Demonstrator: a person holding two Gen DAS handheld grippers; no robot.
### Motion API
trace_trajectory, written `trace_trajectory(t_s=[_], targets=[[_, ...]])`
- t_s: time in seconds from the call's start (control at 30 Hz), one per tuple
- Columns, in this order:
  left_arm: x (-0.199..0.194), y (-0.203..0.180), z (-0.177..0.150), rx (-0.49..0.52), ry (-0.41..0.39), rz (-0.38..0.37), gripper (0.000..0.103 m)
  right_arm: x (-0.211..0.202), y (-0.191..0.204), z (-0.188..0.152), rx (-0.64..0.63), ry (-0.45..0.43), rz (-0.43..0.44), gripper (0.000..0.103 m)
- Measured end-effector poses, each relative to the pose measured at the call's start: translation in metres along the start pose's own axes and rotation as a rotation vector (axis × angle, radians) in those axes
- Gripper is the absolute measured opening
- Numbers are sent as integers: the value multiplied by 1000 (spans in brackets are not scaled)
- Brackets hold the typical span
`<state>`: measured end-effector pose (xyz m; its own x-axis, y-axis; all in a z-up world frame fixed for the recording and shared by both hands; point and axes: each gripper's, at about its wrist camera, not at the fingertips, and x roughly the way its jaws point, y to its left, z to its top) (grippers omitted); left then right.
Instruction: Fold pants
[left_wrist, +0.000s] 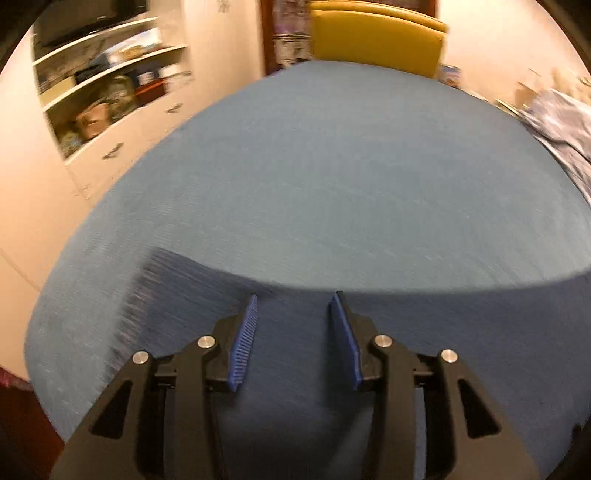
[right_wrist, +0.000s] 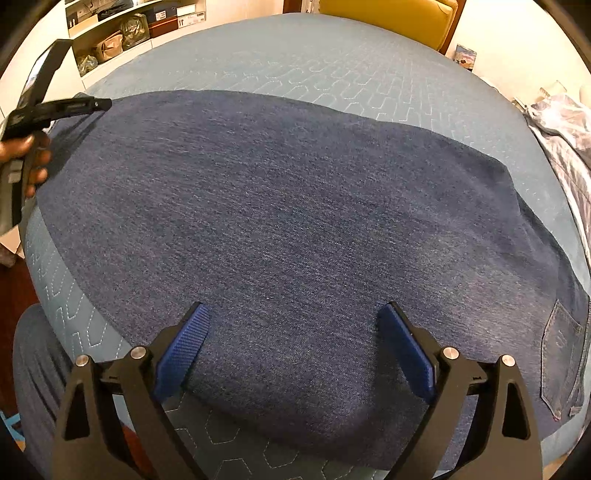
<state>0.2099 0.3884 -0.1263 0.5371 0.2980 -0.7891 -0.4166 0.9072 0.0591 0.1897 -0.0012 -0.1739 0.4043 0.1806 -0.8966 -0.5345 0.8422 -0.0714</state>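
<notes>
Blue ribbed pads on the right gripper (right_wrist: 293, 347) frame the near edge of the dark blue denim pants (right_wrist: 280, 229), its jaws spread wide and holding nothing, hovering just over the cloth. Those pants lie flat across a bed with a light blue quilted cover (right_wrist: 332, 55), apparently already doubled leg over leg, a back pocket (right_wrist: 563, 358) showing at the right end. On the far left, the left gripper (right_wrist: 61, 107) sits at the pants' other end near the hem; its own camera is motion-blurred, yet its jaws (left_wrist: 295, 332) are clearly apart with nothing between them, low over denim near an edge of the cloth.

My reading is that the lengthwise fold is done and the crosswise fold is next: each gripper needs to close on an end or corner, then carry one end over to the other.

Around the bed, a mustard-yellow chair (right_wrist: 391, 14) stands beyond the far edge, white shelves with bags and boxes (right_wrist: 122, 29) at far left, and a pale patterned garment (right_wrist: 561, 133) lies bunched at the right edge. Only that garment sits close enough to snag a swung hem.
</notes>
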Motion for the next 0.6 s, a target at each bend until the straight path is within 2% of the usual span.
trace_trajectory(t_s=[0.1, 0.17, 0.2, 0.27, 0.33, 0.4, 0.43, 0.5, 0.6], targets=[[11, 21, 14, -47, 24, 38, 44, 1, -2, 0, 3, 0, 5, 91], [5, 29, 17, -22, 19, 96, 45, 0, -4, 0, 6, -4, 16, 91], [-2, 26, 17, -6, -2, 137, 51, -5, -8, 1, 18, -18, 28, 91], [-27, 14, 10, -6, -62, 115, 59, -23, -25, -1, 52, -82, 33, 90], [-51, -15, -3, 45, -92, 53, 65, -50, -62, -12, 116, -167, 6, 90], [-65, -45, -25, 109, -57, -15, 67, -71, -109, -31, 211, -207, -67, 90], [-69, -54, -35, 117, -46, -49, 67, -81, -145, -47, 282, -210, -119, 90], [-77, -68, -57, 128, -35, -105, 67, -96, -222, -88, 438, -196, -232, 81], [-77, -84, -83, 143, -3, -97, 67, -93, -310, -140, 578, -115, -349, 75]])
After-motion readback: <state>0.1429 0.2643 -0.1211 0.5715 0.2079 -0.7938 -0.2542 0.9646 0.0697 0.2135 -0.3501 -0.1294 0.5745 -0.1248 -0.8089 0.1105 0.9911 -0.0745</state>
